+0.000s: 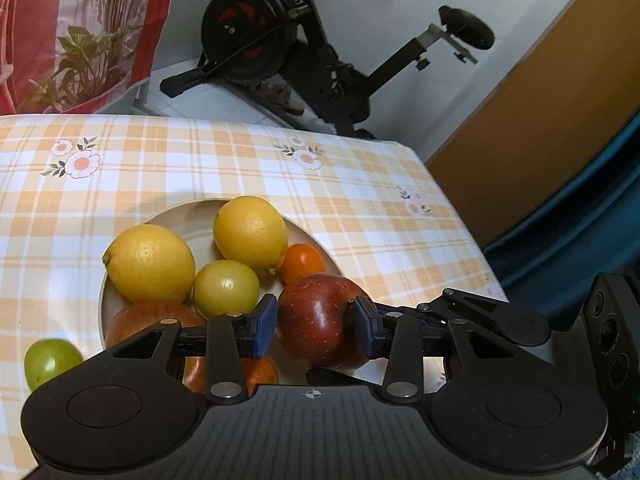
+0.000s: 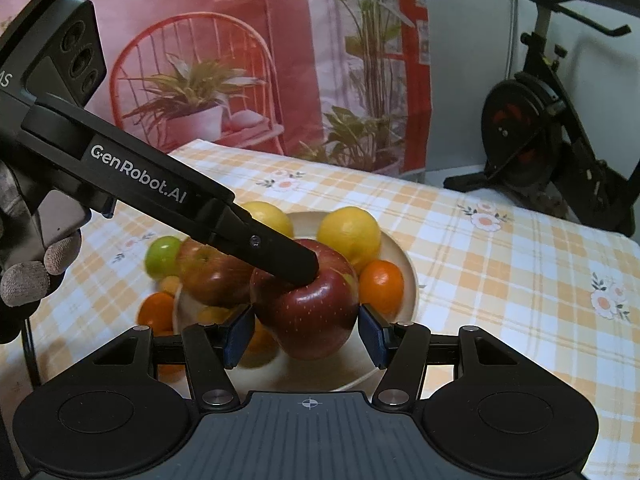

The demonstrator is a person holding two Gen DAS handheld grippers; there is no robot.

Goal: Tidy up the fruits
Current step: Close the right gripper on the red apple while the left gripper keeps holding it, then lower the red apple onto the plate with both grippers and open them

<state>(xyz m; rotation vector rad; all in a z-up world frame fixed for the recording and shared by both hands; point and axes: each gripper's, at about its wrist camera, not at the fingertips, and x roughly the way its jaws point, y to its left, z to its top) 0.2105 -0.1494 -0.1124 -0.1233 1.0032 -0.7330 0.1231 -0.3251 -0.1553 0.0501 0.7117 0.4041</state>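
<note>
A dark red apple [image 1: 320, 316] [image 2: 308, 312] is held over the cream plate [image 1: 308, 236] [image 2: 408, 276]. My left gripper [image 1: 316, 324] is shut on the apple, its blue pads pressed on both sides; its body also shows in the right wrist view [image 2: 288, 258], reaching in from the left onto the apple's top. My right gripper [image 2: 308, 336] is open, its pads flanking the same apple with small gaps. On the plate lie two lemons [image 1: 150, 264] [image 1: 250, 232], a yellow-green fruit [image 1: 226, 288], an orange [image 1: 302, 262] and another red apple [image 2: 212, 276].
A green fruit [image 1: 50, 360] [image 2: 162, 256] and a small orange [image 2: 156, 312] lie on the checked tablecloth [image 1: 360, 200] left of the plate. An exercise bike [image 1: 320, 52] stands beyond the table's far edge. A printed curtain [image 2: 280, 60] hangs behind.
</note>
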